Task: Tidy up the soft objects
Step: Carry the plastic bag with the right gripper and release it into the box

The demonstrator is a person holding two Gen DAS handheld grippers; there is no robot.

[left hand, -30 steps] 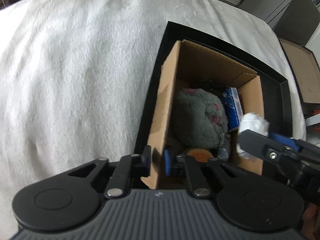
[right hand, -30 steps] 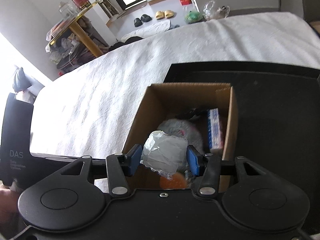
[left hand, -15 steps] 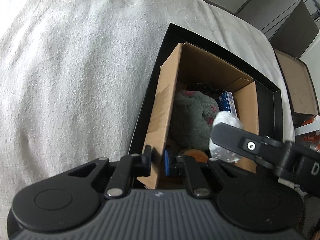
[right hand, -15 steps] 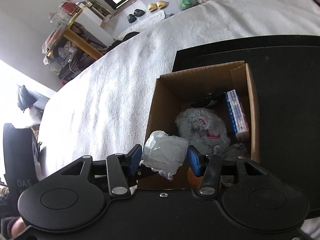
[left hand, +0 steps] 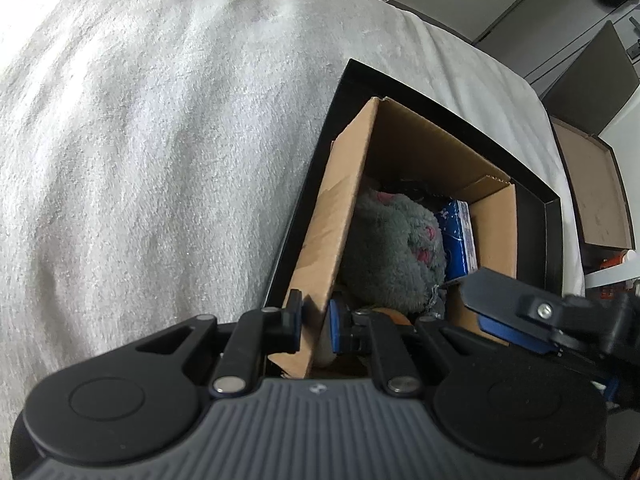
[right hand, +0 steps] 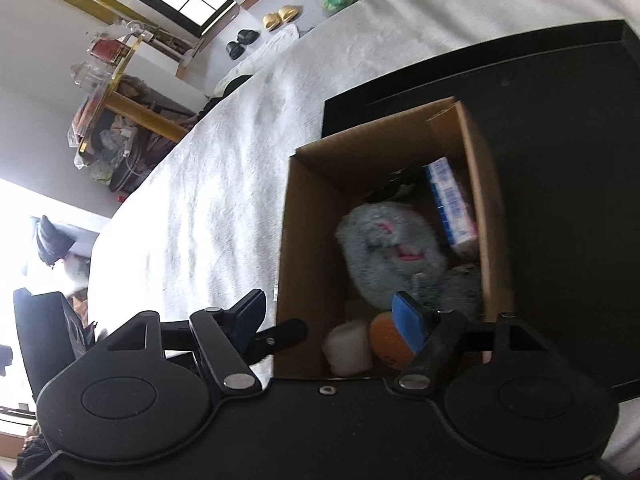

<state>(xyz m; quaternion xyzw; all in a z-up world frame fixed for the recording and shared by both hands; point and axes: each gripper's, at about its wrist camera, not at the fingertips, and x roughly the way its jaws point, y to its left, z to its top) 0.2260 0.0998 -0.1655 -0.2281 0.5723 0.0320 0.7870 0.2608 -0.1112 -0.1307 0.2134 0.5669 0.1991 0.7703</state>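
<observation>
A cardboard box (left hand: 336, 216) (right hand: 308, 216) stands in a black tray (left hand: 532, 196) (right hand: 560, 120) on a white blanket. Inside lie a grey plush toy (left hand: 392, 256) (right hand: 384, 248), a blue-and-white packet (left hand: 460, 236) (right hand: 452, 204), an orange ball (right hand: 386, 340) and a white wrapped bundle (right hand: 347, 346). My left gripper (left hand: 315, 324) is shut on the box's near left wall. My right gripper (right hand: 332, 320) is open and empty above the box's near end; it also shows in the left wrist view (left hand: 516, 312).
The white blanket (left hand: 140, 140) covers the surface left of the tray. A flat brown cardboard box (left hand: 592, 192) lies on the floor to the right. A cluttered wooden table (right hand: 120, 104) and slippers (right hand: 280, 18) stand in the room beyond.
My right gripper has opened and let go of the white wrapped bundle, which now lies in the box beside the orange ball. The left gripper keeps its hold on the box wall.
</observation>
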